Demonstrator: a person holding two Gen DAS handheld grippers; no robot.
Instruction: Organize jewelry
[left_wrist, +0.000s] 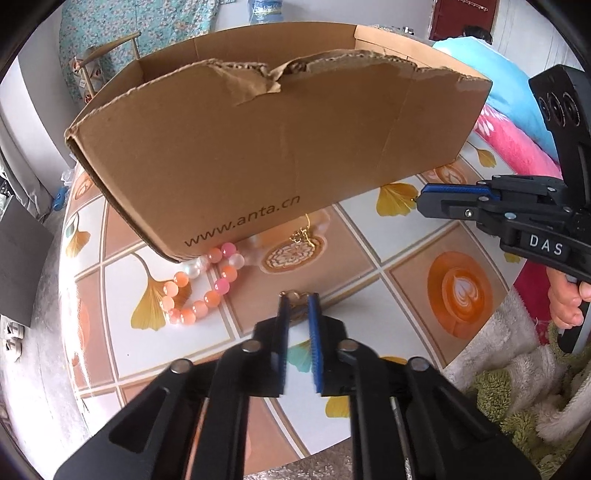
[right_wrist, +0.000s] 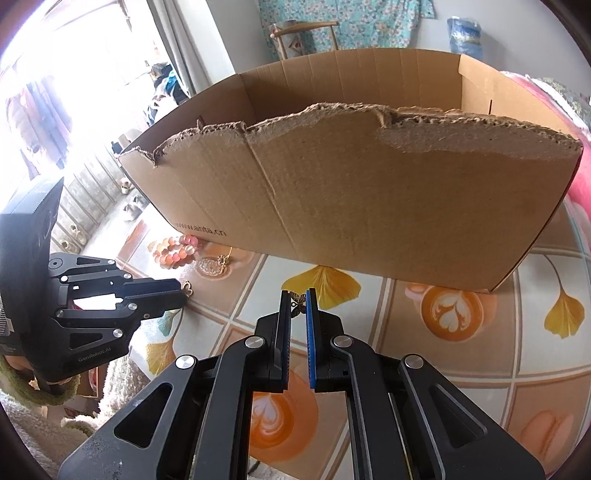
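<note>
Cardboard box (left_wrist: 258, 147), open-topped with a torn near rim and "www.anta.cn" printed low on its wall, stands on the patterned tablecloth (left_wrist: 388, 251) of ginkgo leaves and latte cups. We note the left gripper (left_wrist: 298, 297) closed on a small gold heart-shaped charm (left_wrist: 295, 295), pinched at the very tips of its blue pads; the side view from the right wrist shows that charm at its tips just above the cloth. The right gripper (right_wrist: 297, 295) is likewise clamped on a small bronze butterfly pendant (right_wrist: 297, 303), held near the box's front wall. A bracelet of orange and pink beads (left_wrist: 201, 288) lies against the box's left corner, with a thin gold chain (left_wrist: 306, 232) just beside it on the cloth.
</note>
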